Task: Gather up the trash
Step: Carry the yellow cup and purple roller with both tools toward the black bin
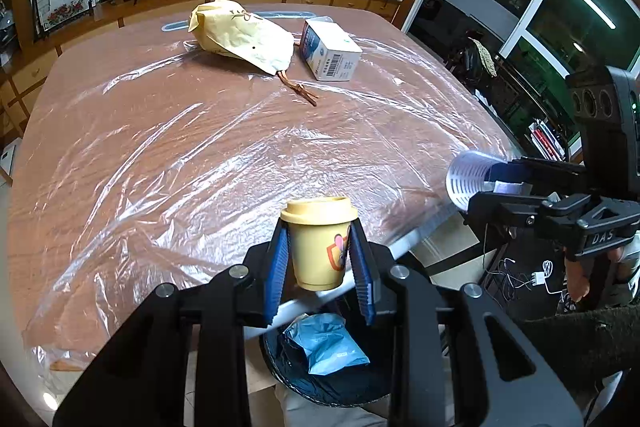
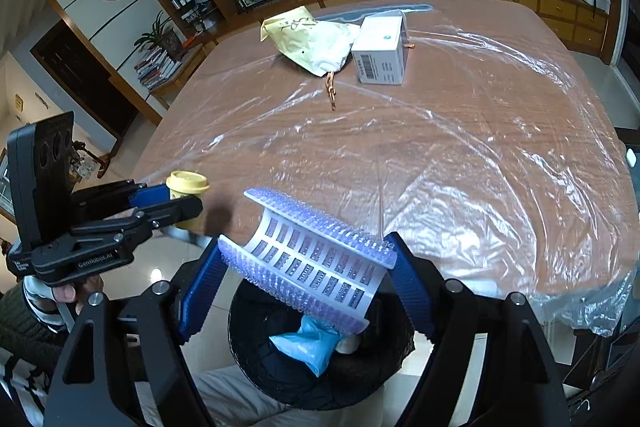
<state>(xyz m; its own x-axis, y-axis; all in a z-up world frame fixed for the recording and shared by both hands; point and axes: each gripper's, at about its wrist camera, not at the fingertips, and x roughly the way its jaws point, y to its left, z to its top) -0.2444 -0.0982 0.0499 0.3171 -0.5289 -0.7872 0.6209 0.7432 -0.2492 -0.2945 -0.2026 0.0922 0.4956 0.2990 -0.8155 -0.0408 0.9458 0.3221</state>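
My left gripper (image 1: 320, 259) is shut on a yellow lidded paper cup (image 1: 318, 243) and holds it above the table's near edge, over a black trash bin (image 1: 320, 383) that holds a blue wrapper (image 1: 326, 345). My right gripper (image 2: 308, 275) is shut on a curled white perforated sheet with bubble wrap (image 2: 316, 263), above the same bin (image 2: 320, 359). The right gripper (image 1: 492, 187) with the sheet (image 1: 466, 183) shows at the right of the left wrist view. The left gripper (image 2: 176, 201) with the cup (image 2: 187, 187) shows at the left of the right wrist view.
The wooden table (image 1: 200, 147) is covered in clear plastic film. A crumpled yellow paper bag (image 1: 240, 35), a white and blue box (image 1: 330, 49) and a brown twig-like scrap (image 1: 302, 91) lie at its far side. Cabinets and a TV stand behind.
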